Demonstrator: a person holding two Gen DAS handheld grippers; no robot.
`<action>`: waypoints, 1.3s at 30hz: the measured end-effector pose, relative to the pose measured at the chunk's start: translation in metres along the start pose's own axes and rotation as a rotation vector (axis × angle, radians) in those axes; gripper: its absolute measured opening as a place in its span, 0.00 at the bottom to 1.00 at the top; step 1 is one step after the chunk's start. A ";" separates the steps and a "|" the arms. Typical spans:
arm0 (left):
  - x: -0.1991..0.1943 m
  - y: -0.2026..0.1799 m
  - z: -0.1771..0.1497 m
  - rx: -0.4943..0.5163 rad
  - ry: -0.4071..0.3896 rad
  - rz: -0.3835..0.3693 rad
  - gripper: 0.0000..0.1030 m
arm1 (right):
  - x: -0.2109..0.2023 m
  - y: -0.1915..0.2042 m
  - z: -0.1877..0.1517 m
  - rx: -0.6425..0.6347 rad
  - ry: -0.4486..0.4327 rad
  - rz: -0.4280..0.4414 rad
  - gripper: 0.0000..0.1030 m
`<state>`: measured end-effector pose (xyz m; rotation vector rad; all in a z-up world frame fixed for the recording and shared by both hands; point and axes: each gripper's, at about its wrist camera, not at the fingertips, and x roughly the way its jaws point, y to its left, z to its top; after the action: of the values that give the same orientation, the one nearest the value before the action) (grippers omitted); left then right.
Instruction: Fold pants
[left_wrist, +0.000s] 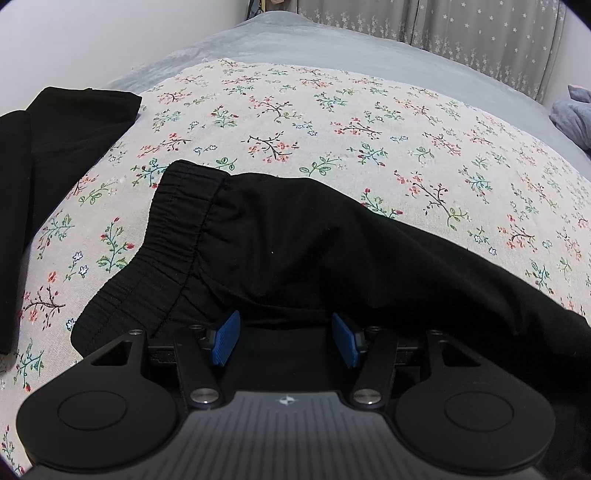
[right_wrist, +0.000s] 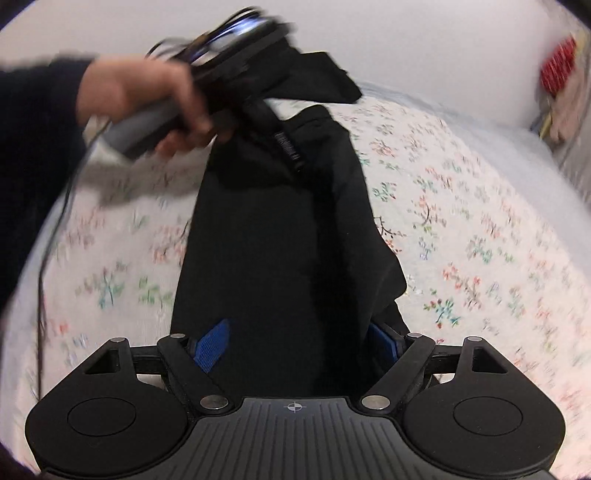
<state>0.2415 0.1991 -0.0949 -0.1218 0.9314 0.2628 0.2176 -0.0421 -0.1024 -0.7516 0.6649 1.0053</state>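
Observation:
Black pants (left_wrist: 295, 251) with an elastic waistband (left_wrist: 177, 229) lie across a floral cloth (left_wrist: 332, 122). My left gripper (left_wrist: 284, 341) has its blue pads (left_wrist: 226, 341) wide apart, and the pants' fabric drapes over the gap between them. In the right wrist view the pants (right_wrist: 280, 240) hang stretched between both grippers. My right gripper (right_wrist: 299, 345) has its blue pads (right_wrist: 212, 345) apart with the fabric running between them. The other hand-held gripper (right_wrist: 229, 48) holds the far end of the pants up high; the view is blurred.
A second black garment (left_wrist: 55, 147) lies folded at the left on the floral cloth. A grey bedsheet (left_wrist: 314, 44) covers the bed beyond, with a curtain (left_wrist: 461, 29) behind. A blue-grey cloth (left_wrist: 572, 118) sits at the right edge.

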 end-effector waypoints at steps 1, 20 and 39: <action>0.000 0.000 0.000 0.001 0.000 0.001 0.64 | 0.003 0.005 0.000 -0.033 0.012 -0.010 0.81; 0.001 -0.001 -0.001 0.016 -0.005 0.008 0.65 | 0.012 -0.094 -0.012 0.445 -0.143 -0.013 0.85; 0.002 -0.001 0.000 0.017 -0.003 0.009 0.65 | 0.022 -0.106 -0.030 0.604 -0.080 0.301 0.86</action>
<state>0.2425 0.1982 -0.0964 -0.1014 0.9308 0.2627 0.3179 -0.0907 -0.1110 -0.0817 0.9700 1.0234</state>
